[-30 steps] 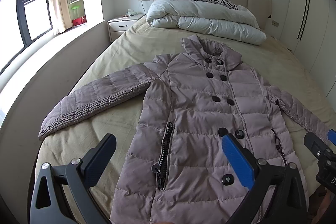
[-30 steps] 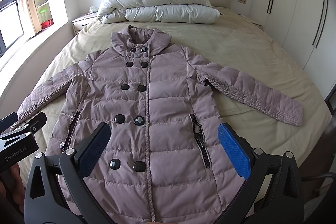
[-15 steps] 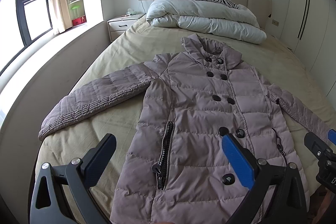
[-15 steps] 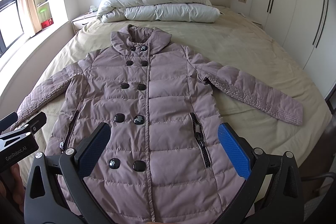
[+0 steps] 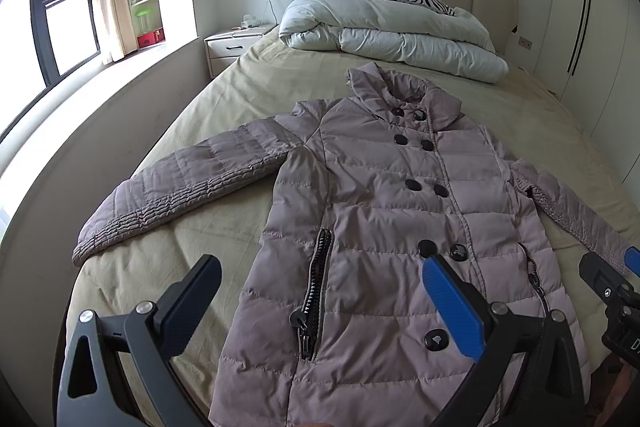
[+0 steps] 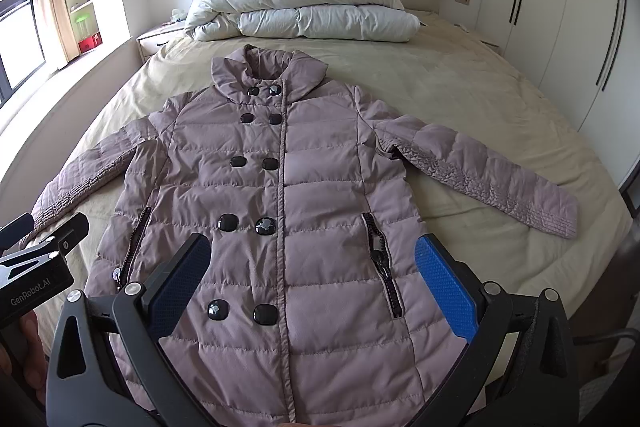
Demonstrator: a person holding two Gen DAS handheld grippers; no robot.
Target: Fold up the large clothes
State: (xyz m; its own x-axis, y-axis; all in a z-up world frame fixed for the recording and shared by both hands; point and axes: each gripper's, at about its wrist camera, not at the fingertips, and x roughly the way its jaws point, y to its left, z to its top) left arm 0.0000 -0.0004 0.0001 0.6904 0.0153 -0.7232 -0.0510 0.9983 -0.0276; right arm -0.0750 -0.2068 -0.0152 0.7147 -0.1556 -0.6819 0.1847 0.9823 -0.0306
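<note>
Almost nothing has changed over the last second: the mauve quilted down coat [image 6: 280, 195] with black buttons lies where it did, spread face up and buttoned on the beige bedsheet [image 6: 460, 99], and both views sit only a shade differently than before. By my reading the fold has not begun; this is a pause above the hem before a first grasp.

The left gripper [image 5: 320, 291] hovers with its jaws spread wide and nothing between them, over the coat's lower left panel, near the zipped pocket [image 5: 316, 291]. The right gripper [image 6: 312, 271] is likewise wide open and empty, hanging over the lower front of the coat, with the bottom pair of buttons between its blue pads [image 6: 444, 287].

Relative to the coat's collar [image 6: 268, 75], which points at the folded white duvet [image 6: 304, 15] by the headboard, both sleeves stretch outward and down, the left sleeve [image 5: 180, 187] flat towards the window side, the right sleeve [image 6: 480, 175] towards the wardrobe side. Either sleeve seems the likely first thing to bring inward.
</note>
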